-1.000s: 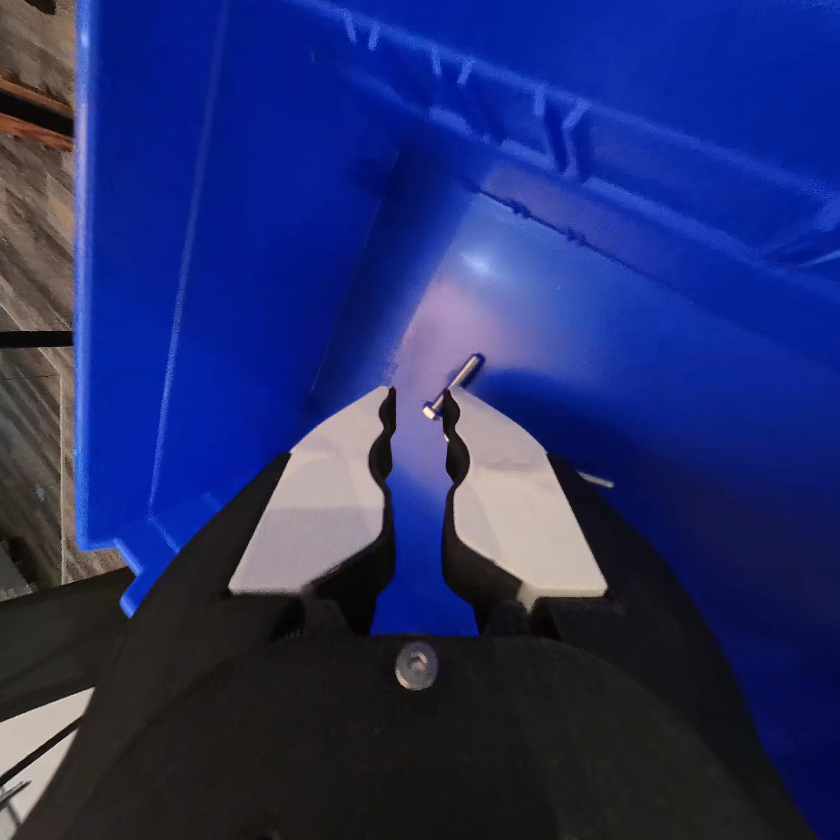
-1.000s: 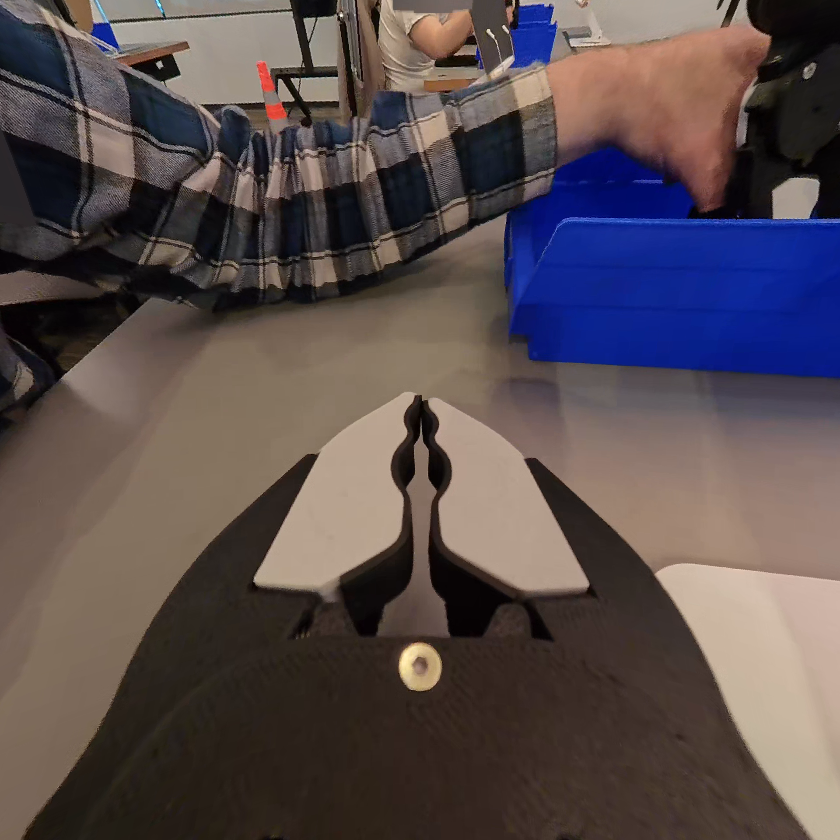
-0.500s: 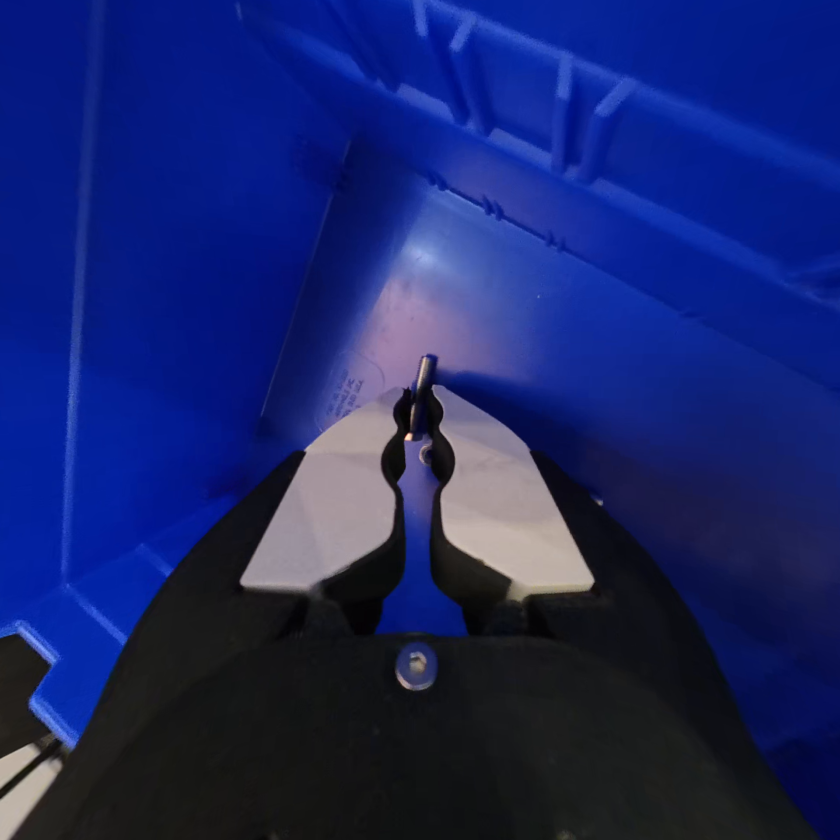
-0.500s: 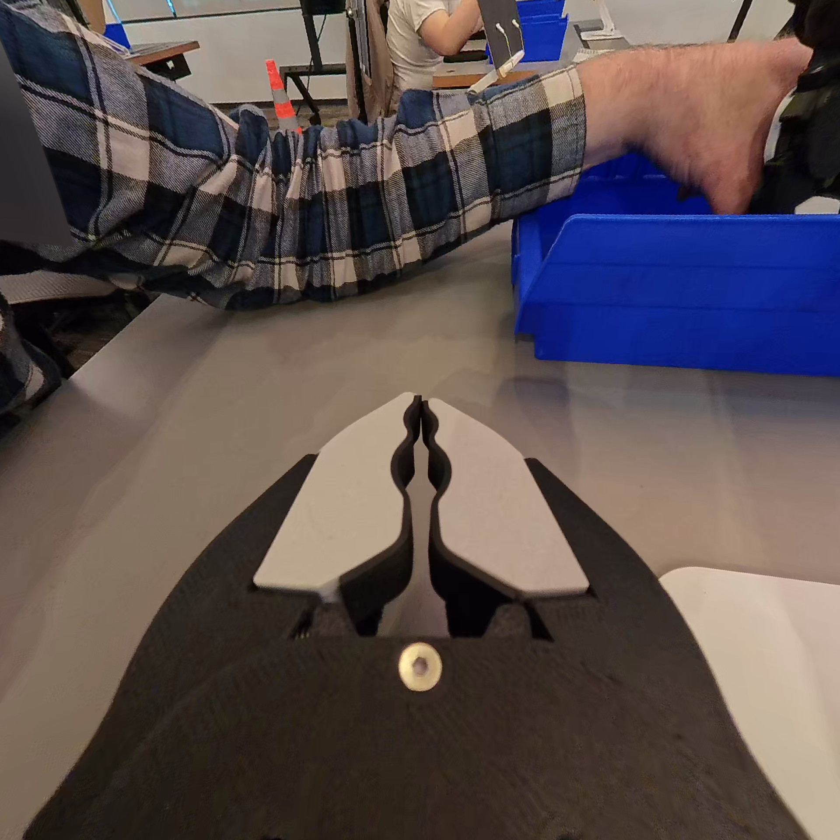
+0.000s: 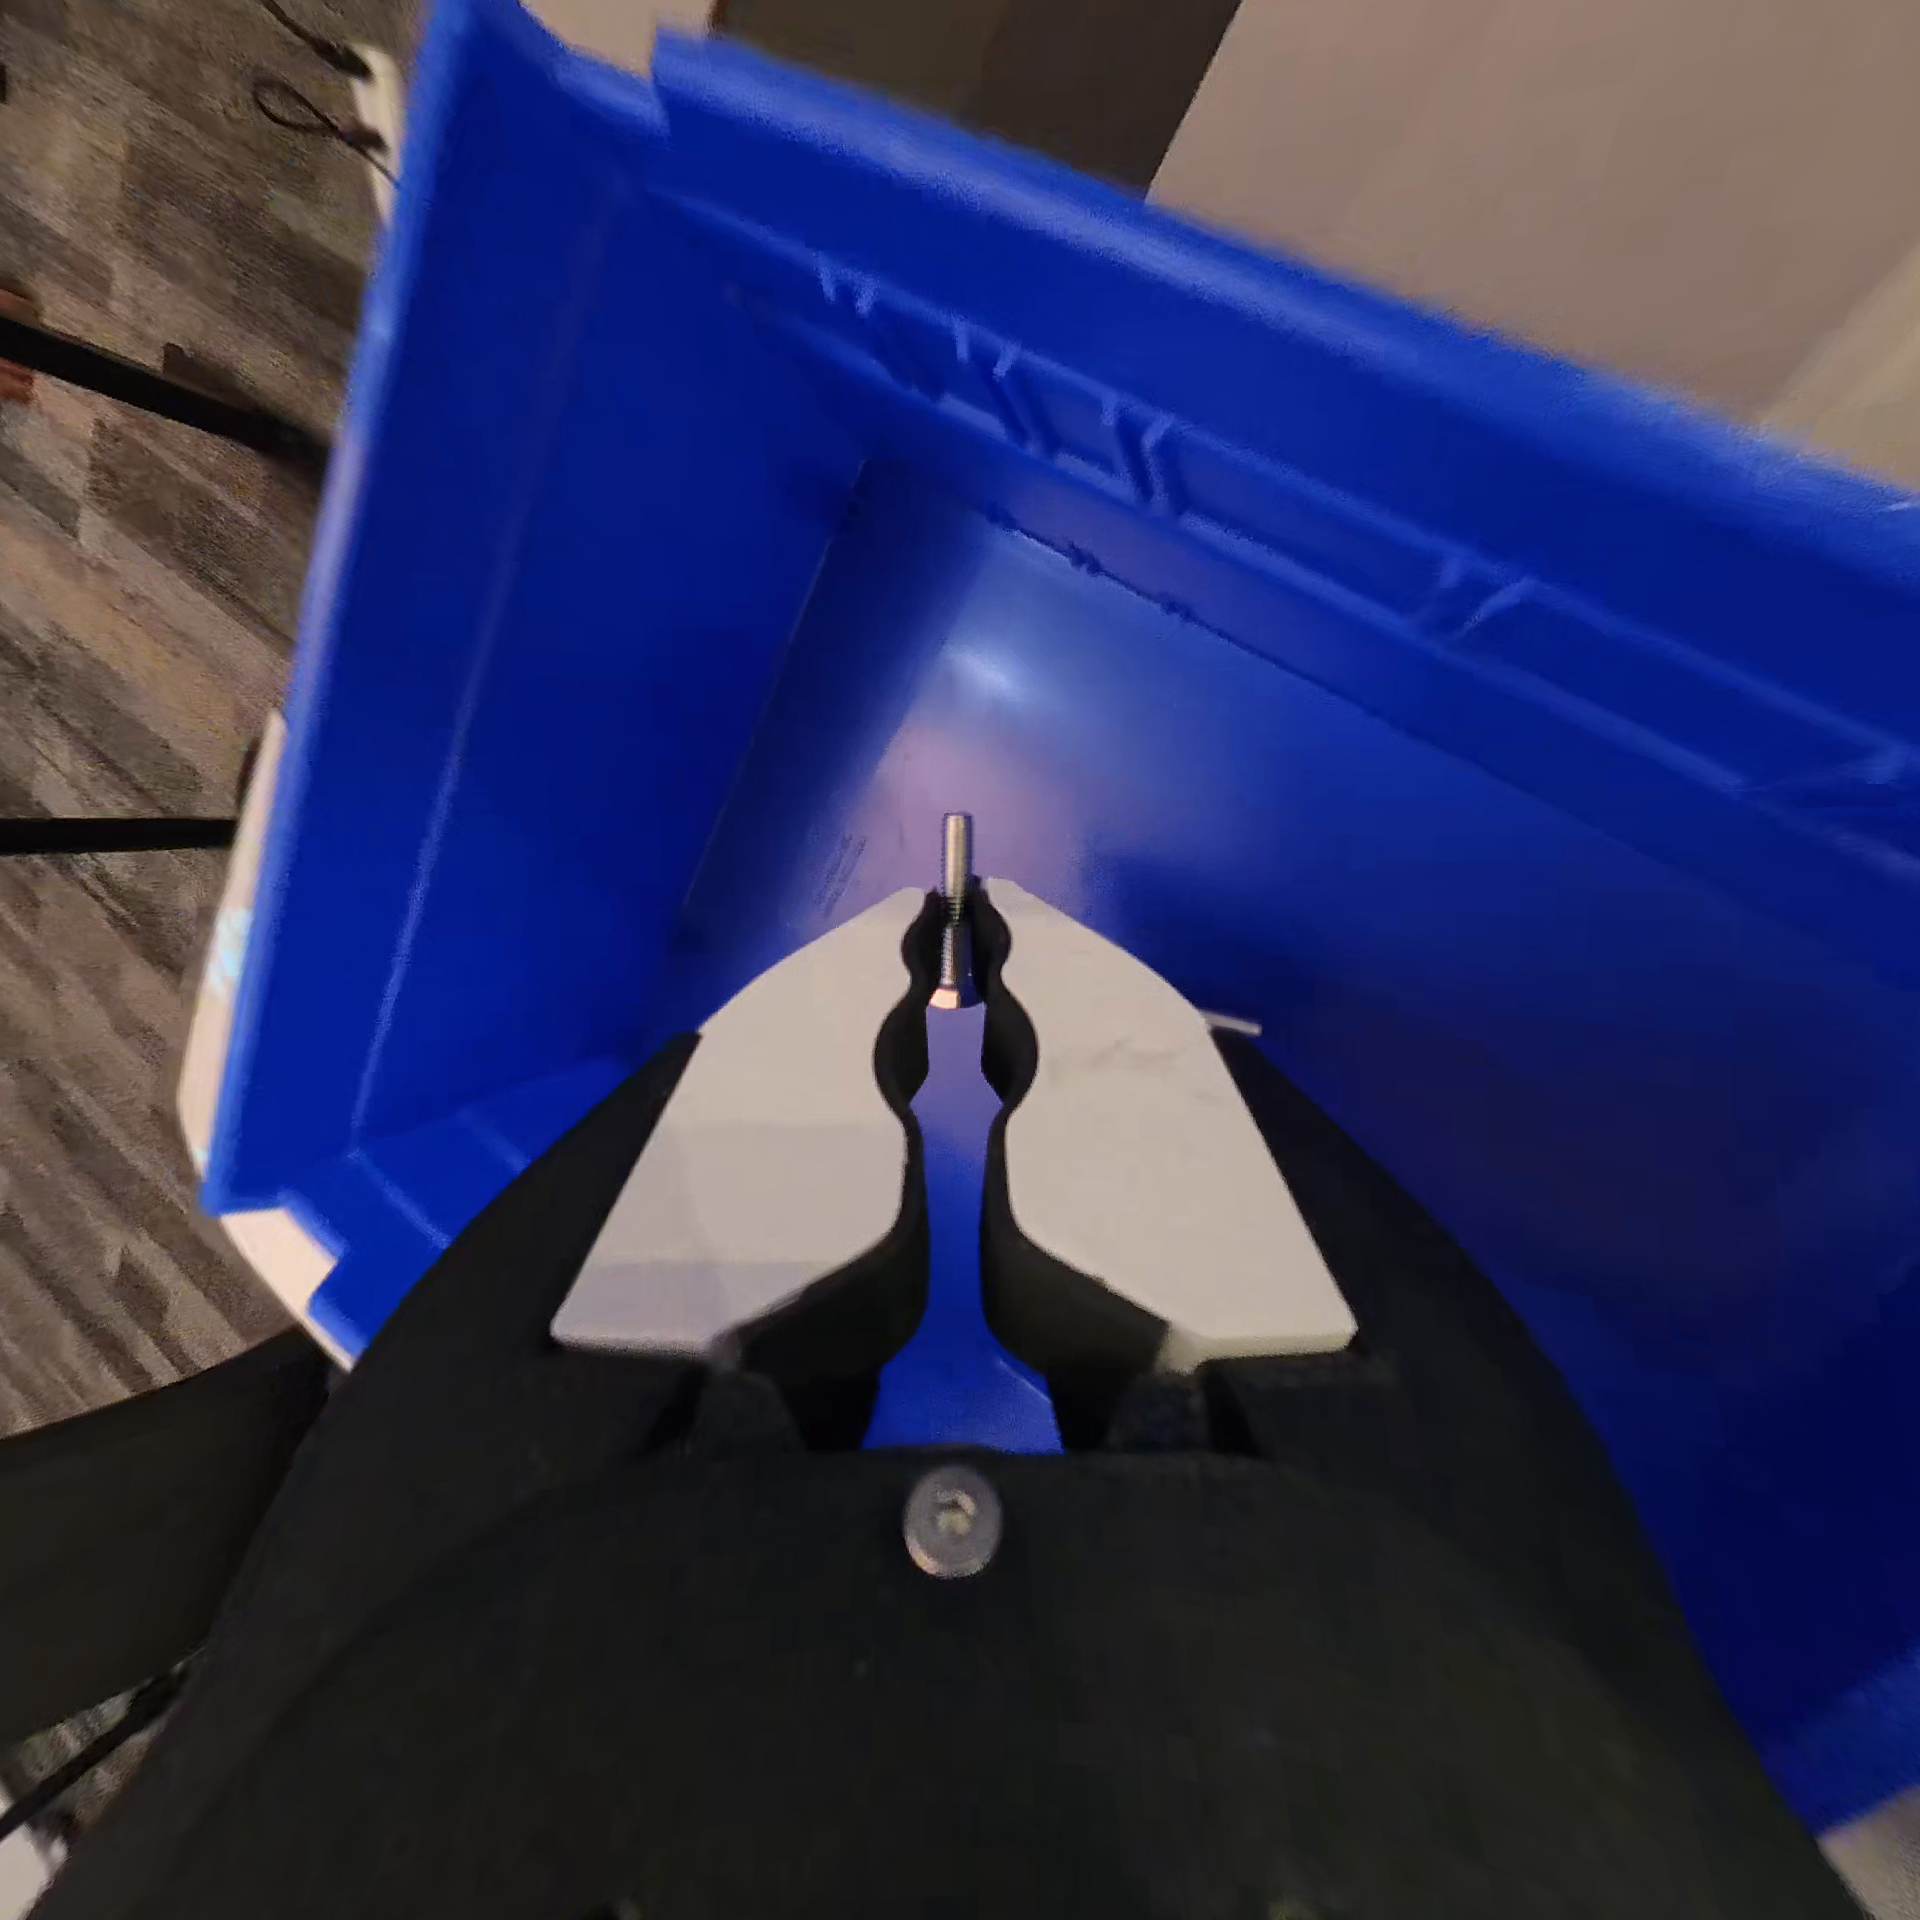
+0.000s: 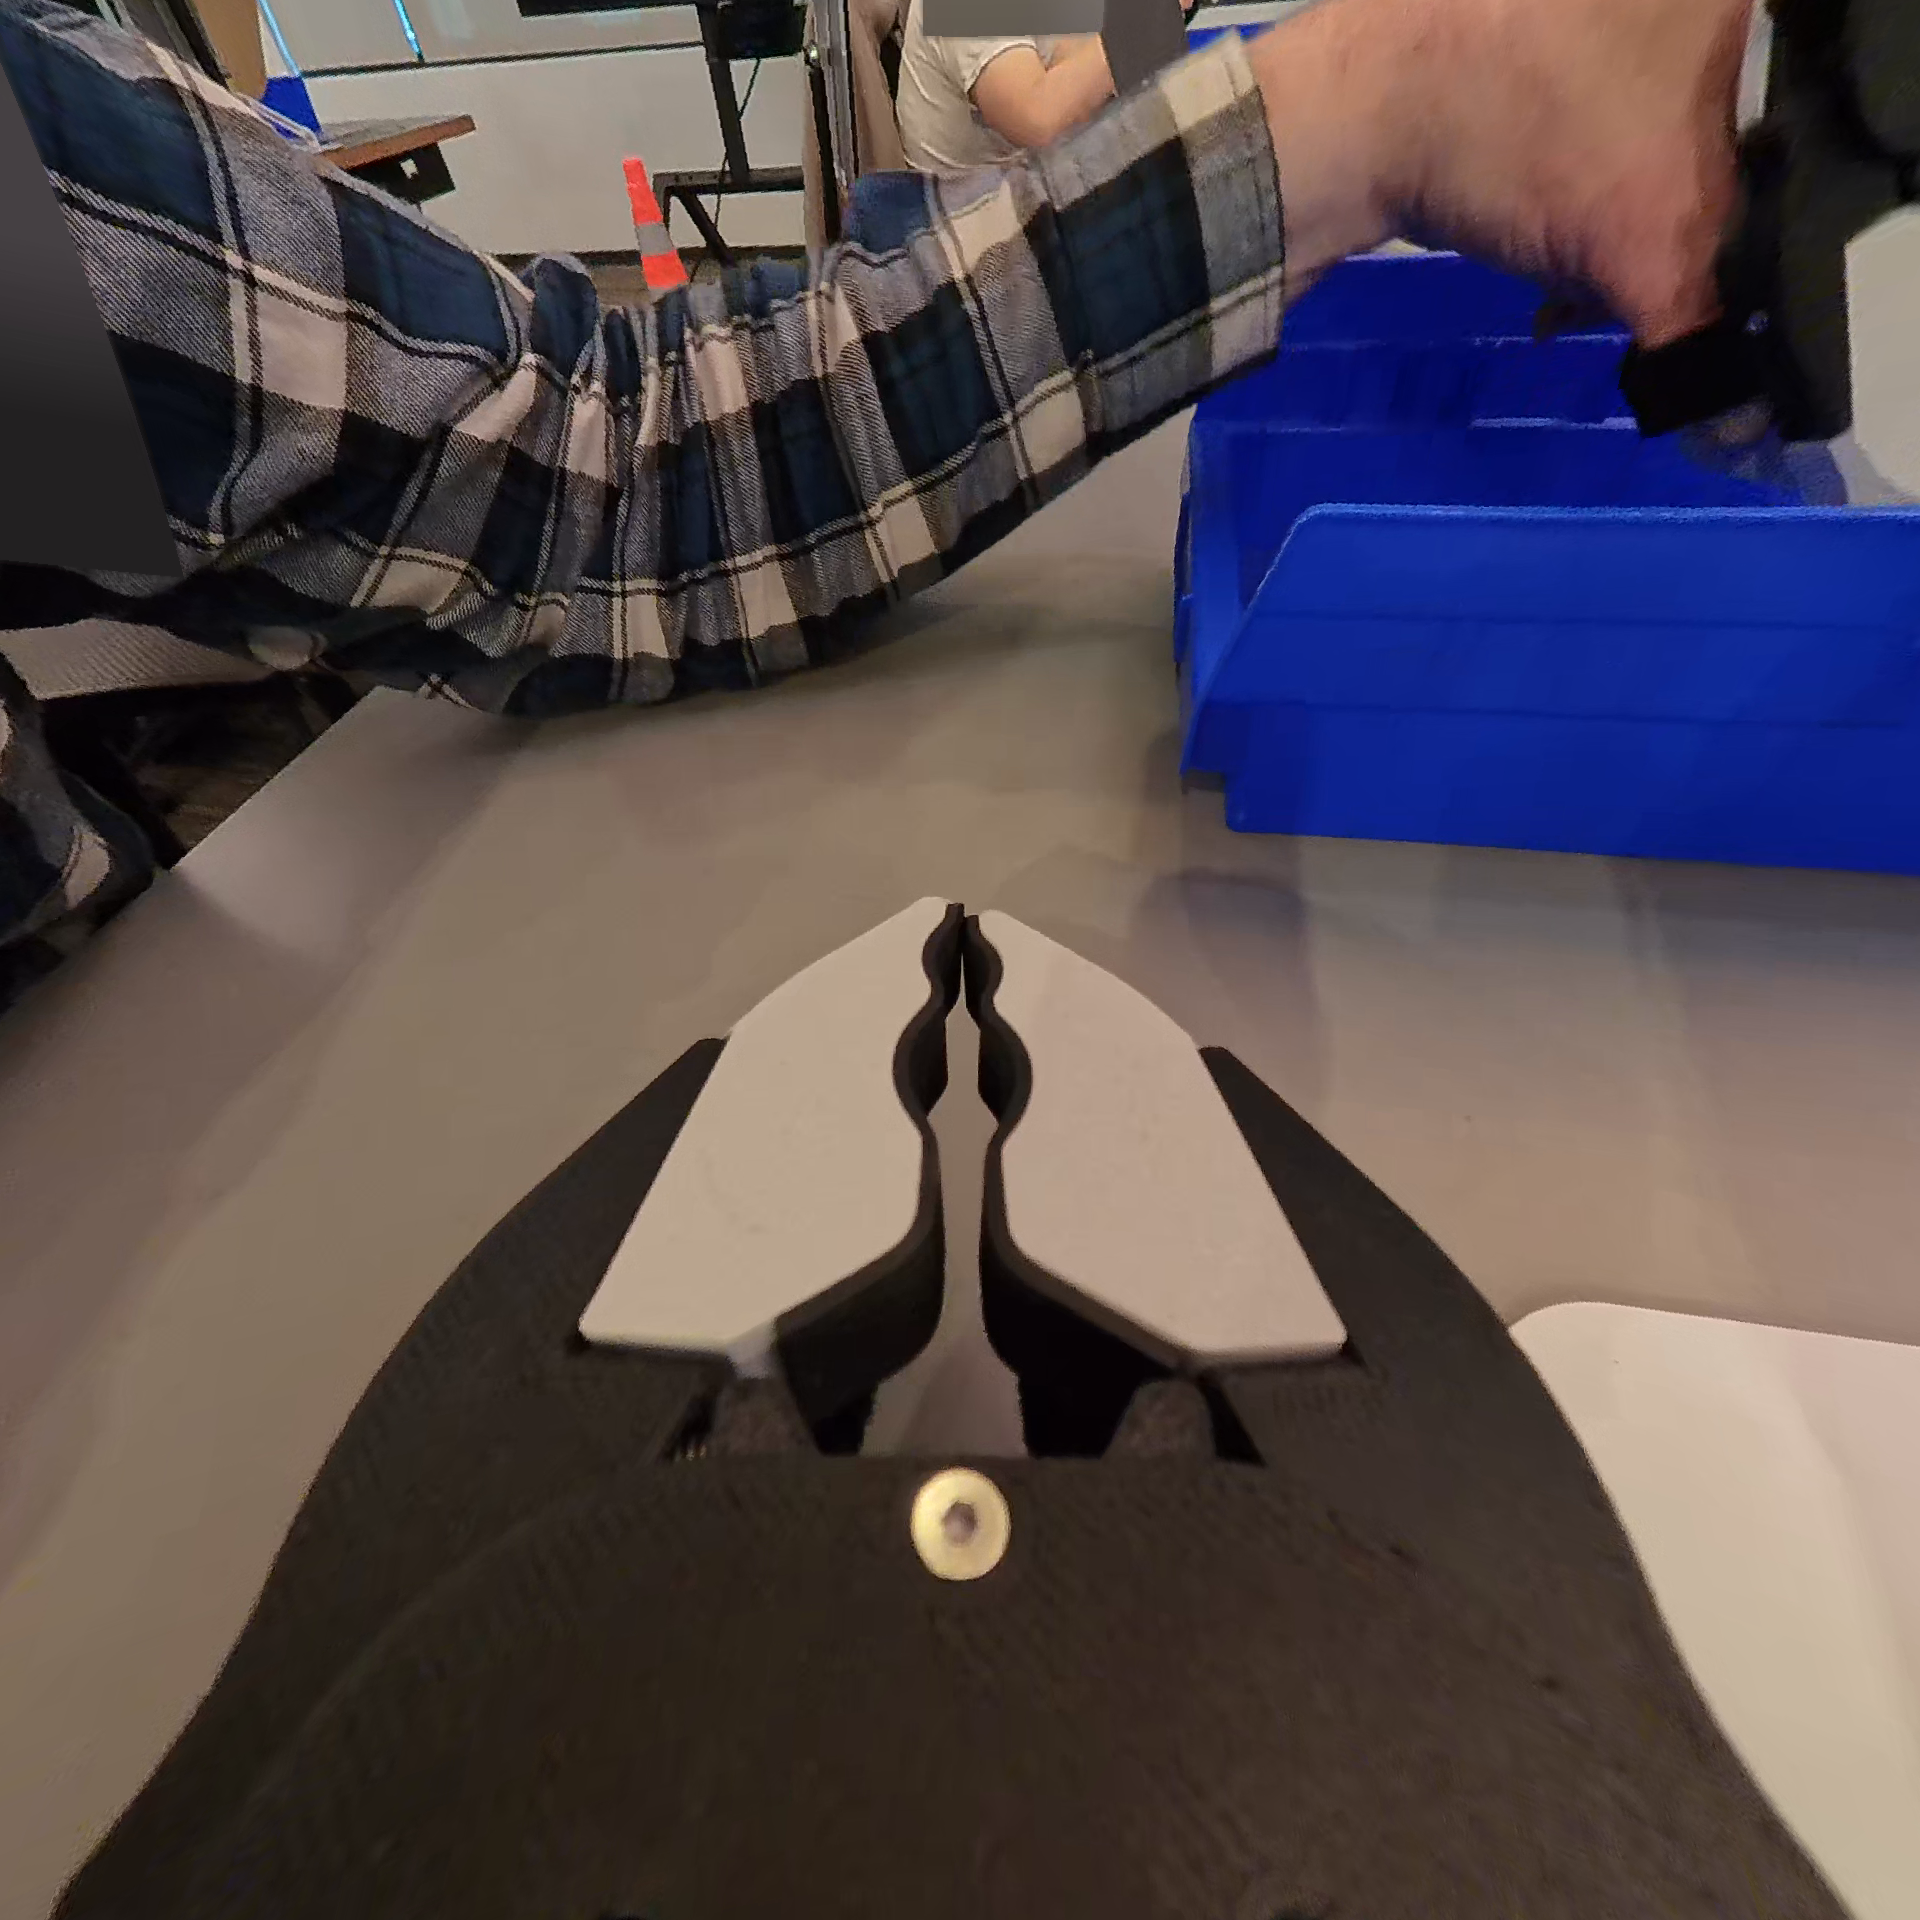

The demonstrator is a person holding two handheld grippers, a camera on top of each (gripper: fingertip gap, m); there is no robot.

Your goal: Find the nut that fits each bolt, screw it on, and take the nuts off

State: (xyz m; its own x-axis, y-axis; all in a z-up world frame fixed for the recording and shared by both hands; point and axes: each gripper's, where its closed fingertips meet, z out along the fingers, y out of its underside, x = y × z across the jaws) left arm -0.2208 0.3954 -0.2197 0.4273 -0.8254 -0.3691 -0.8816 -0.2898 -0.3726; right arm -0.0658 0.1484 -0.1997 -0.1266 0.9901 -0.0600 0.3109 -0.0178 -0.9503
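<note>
The small silver bolt (image 5: 954, 914) is in your left tongs (image 5: 954, 902): the two pads press on its threaded shank, the hex head sits back in the hollow between the fingers, and the threaded end points forward past the tips. You are holding it above the floor of the blue bin (image 5: 582, 623), near the corner where two walls meet; a second thin silver piece (image 5: 1236, 1029) shows just past the right finger, too small to name. Your right tongs (image 6: 958, 920) are closed on nothing, poised low over the grey counter (image 6: 520, 935), with a white sheet (image 6: 1714, 1507) at their right and the bin (image 6: 1558, 665) ahead, where your left hand (image 6: 1538, 156) in its plaid sleeve (image 6: 727, 416) reaches in. By the look of it, the step in hand is fetching a bolt, and no nut is in sight in either view. Next you will likely need to carry the bolt clear of the bin wall without tilting it, then open the right tongs for a matching nut. The grip is narrow and on thread, so a knock on the rim could twist the bolt loose.
</note>
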